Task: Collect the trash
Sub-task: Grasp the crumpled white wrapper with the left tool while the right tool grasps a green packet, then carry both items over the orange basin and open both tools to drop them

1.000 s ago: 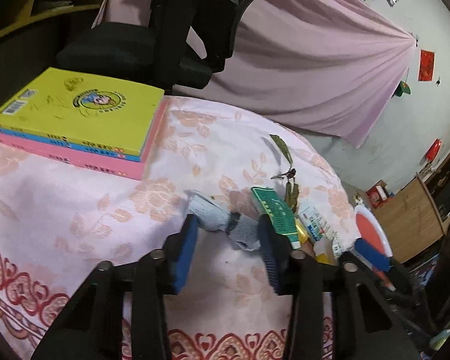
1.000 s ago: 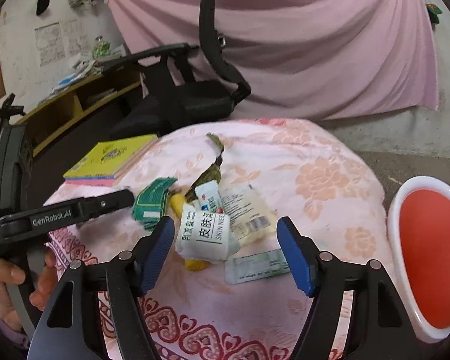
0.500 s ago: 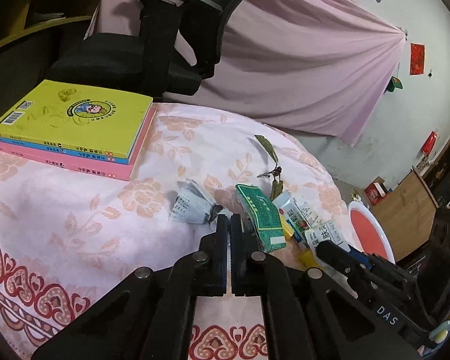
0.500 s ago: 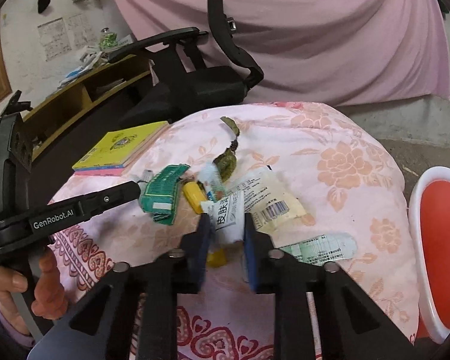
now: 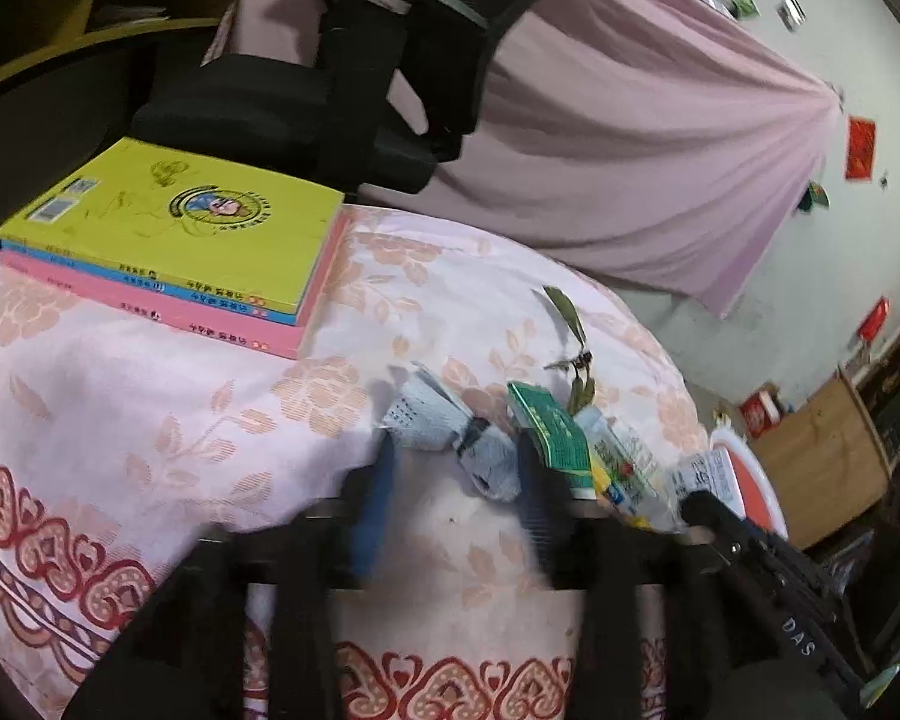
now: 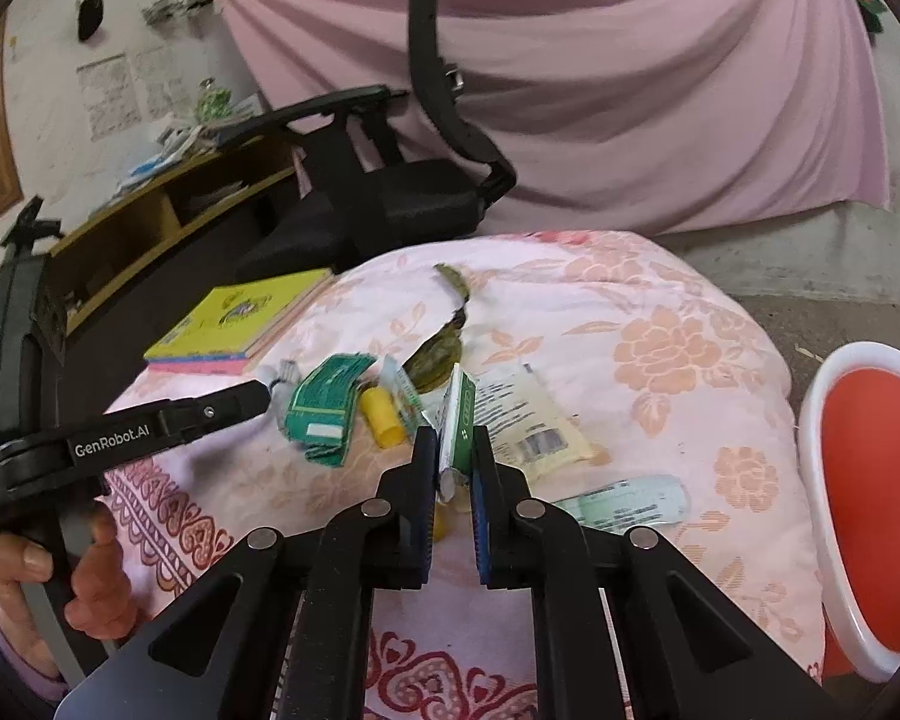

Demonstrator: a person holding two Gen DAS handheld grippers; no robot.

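Trash lies on a round table with a pink floral cloth (image 6: pixel 660 360). My right gripper (image 6: pixel 455 450) is shut on a white and green medicine box (image 6: pixel 459 420) and holds it just above the cloth. Around it lie a green packet (image 6: pixel 330 408), a yellow cap (image 6: pixel 384 414), dried leaves (image 6: pixel 438 348), a cream wrapper (image 6: pixel 528 420) and a pale blue label (image 6: pixel 624 504). My left gripper (image 5: pixel 456 480) is open, blurred, with a crumpled grey-white paper wad (image 5: pixel 450 426) between its fingertips. The green packet (image 5: pixel 555 432) lies just to its right.
A stack of books, yellow on top (image 5: pixel 174 228), lies at the table's far left. A black office chair (image 6: pixel 390 192) stands behind the table. A red bin with a white rim (image 6: pixel 870 480) stands on the floor to the right. A pink curtain hangs behind.
My left gripper, shut half a second ago, has opened around the paper wad. My right gripper stays shut on the medicine box, which now stands edge-on between the fingers.
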